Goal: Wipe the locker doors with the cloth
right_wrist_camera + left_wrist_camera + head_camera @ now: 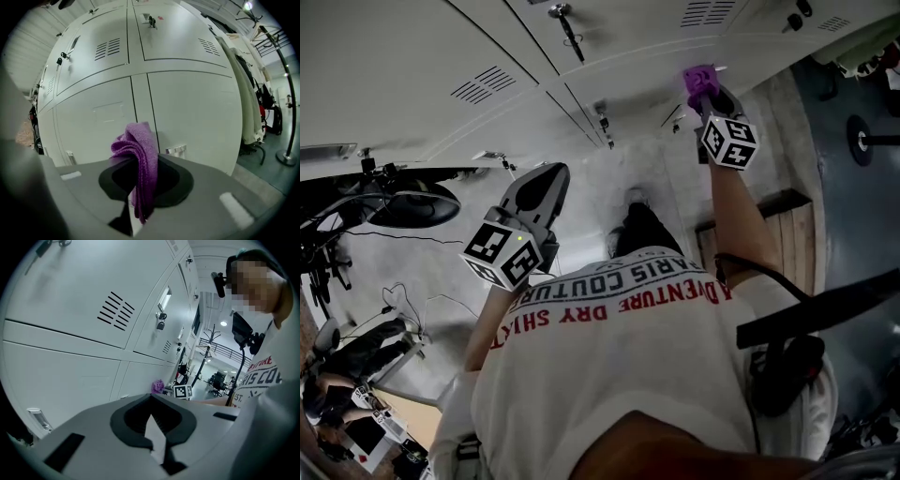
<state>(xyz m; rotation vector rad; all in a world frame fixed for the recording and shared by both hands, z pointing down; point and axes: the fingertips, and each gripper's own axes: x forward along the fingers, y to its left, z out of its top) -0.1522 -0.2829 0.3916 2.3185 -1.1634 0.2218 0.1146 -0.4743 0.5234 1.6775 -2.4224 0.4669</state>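
Head view: white lockers (412,56), grey floor (441,272).

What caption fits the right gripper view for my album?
Right gripper clamps a folded purple cloth in front of white locker doors.

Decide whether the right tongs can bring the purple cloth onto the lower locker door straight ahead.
Probably yes. The right tongs are shut on the cloth, which sticks out toward the lower locker door, and nothing shows between them. The coats hang off to the side.
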